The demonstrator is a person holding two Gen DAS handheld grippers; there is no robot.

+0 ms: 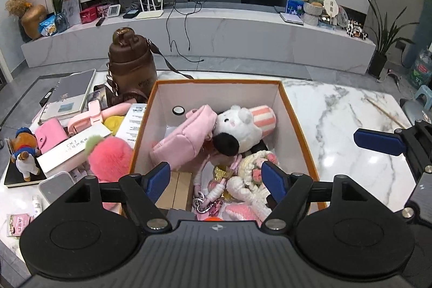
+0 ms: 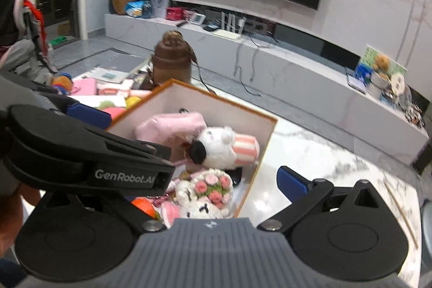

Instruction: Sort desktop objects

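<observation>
Orange-edged and white inside, the cardboard box (image 1: 297, 126) is seen on the marble worktop (image 1: 351, 120), and most of the soft items are gathered in it. A pink pouch (image 1: 183, 136) is leaned against the box's left inner wall, with a white plush rabbit (image 1: 237, 128) in a pink-striped hat just beside it. Nearer the camera, a crocheted doll with a flower bouquet (image 1: 256, 174) and a pink keychain with metal clasps (image 1: 208, 201) are piled together. An orange object (image 2: 144, 205) is partly shown at the box's near edge in the right wrist view.

The left tool (image 1: 216, 180) is held above the box's near end with its blue-padded fingers spread apart and nothing between them. Of the right tool (image 2: 224, 180) only one blue finger (image 2: 293, 182) is clearly seen, over the bare marble right of the box; its other finger is hidden behind the left tool, yet the spread linkage shows the fingers set wide with nothing clamped.

Left of the box, unsorted things are crowded on the worktop: a pink fluffy plush (image 1: 108, 161), a pink wallet (image 1: 50, 135), a bear figurine (image 1: 24, 153), a notebook (image 1: 70, 96) and a brown water bottle (image 1: 132, 64).
</observation>
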